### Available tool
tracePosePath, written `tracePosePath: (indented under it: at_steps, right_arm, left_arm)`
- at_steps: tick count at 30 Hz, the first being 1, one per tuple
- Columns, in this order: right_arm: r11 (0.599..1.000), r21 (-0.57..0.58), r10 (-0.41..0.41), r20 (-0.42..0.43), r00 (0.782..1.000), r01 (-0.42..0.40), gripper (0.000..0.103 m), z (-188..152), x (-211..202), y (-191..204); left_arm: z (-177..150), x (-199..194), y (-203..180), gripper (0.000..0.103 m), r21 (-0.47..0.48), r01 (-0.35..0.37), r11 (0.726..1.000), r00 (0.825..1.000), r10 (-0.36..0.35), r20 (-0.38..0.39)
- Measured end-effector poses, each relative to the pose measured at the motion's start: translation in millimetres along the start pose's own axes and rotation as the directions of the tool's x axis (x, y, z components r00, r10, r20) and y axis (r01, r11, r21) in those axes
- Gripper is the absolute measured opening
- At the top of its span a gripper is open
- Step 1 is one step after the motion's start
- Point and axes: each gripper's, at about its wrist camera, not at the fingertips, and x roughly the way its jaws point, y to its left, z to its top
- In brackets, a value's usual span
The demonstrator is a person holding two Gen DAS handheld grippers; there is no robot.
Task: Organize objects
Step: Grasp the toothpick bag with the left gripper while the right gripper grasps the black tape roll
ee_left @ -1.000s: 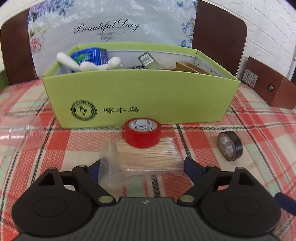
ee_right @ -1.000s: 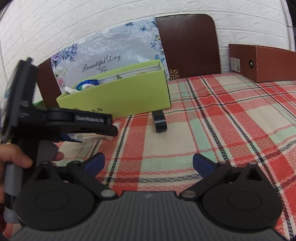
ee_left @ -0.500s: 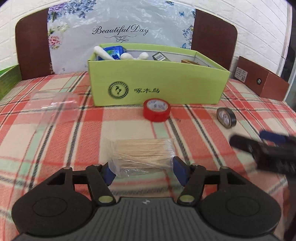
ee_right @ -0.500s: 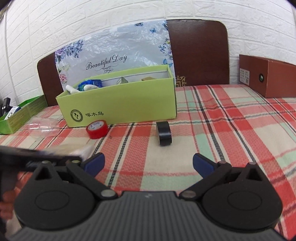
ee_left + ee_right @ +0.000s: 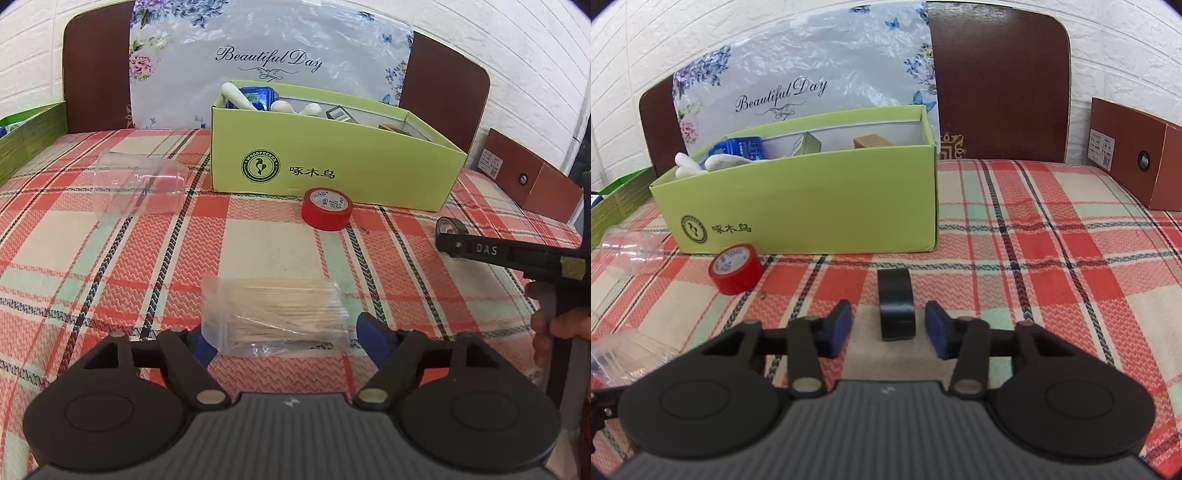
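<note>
Right gripper [image 5: 888,334]: closing in on the black tape roll [image 5: 895,304], which stands on edge between the 2 blue pads; a gap shows on each side, so nothing is clamped yet.
Why that approach: the roll stands with its flat faces toward the pads, so my read is they will squeeze it across its narrow width.
Left gripper [image 5: 284,338]: jaws spreading, straddling the clear bag of wooden sticks [image 5: 275,317]; the bag lies flat on the plaid cloth [image 5: 258,251] and is not gripped, though the left pad looks to be touching its corner.
Why so wide: the bag is broad and floppy, so a wide stance gives room to settle round it.
Green box [image 5: 332,162]: open-topped, at the back of the table, already holding white pieces, a blue pack and small cartons; likely the home for the loose items.
Red tape roll [image 5: 327,208]: lying flat just in front of the box, untouched.
Clear plastic cup [image 5: 142,188]: tipped on its side, left of the box.
Brown box [image 5: 1137,155]: far right, well apart.
Person's hand [image 5: 554,332]: wrapped round the right gripper's handle at the edge of the left view.
Risk: a roll on edge may wheel away if 1 pad lands first.
</note>
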Motion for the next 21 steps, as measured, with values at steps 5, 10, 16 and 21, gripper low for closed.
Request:
tracePosePath:
  at_steps: [5, 10, 16, 21]
  right_arm:
    - [0.997, -0.047, 0.054, -0.001, 0.999, -0.054, 0.018, -6, -21, 12]
    - [0.984, -0.118, 0.129, -0.041, 0.991, -0.133, 0.018, -28, -53, 40]
    - [0.979, -0.126, 0.155, -0.046, 0.987, -0.159, 0.027, -43, -64, 56]
    - [0.980, -0.129, 0.150, -0.045, 0.988, -0.154, 0.029, -42, -63, 57]
  left_arm:
    - [1, 5, -4, 0.084, 0.034, -0.027, 0.999, 1.000, 0.027, 0.003]
    - [2, 9, -6, 0.085, 0.050, -0.041, 0.998, 0.999, 0.041, 0.004]
    - [0, 10, -8, 0.085, 0.081, -0.054, 0.995, 0.999, 0.053, 0.012]
    - [1, 12, -8, 0.085, 0.085, -0.057, 0.995, 0.998, 0.056, 0.015]
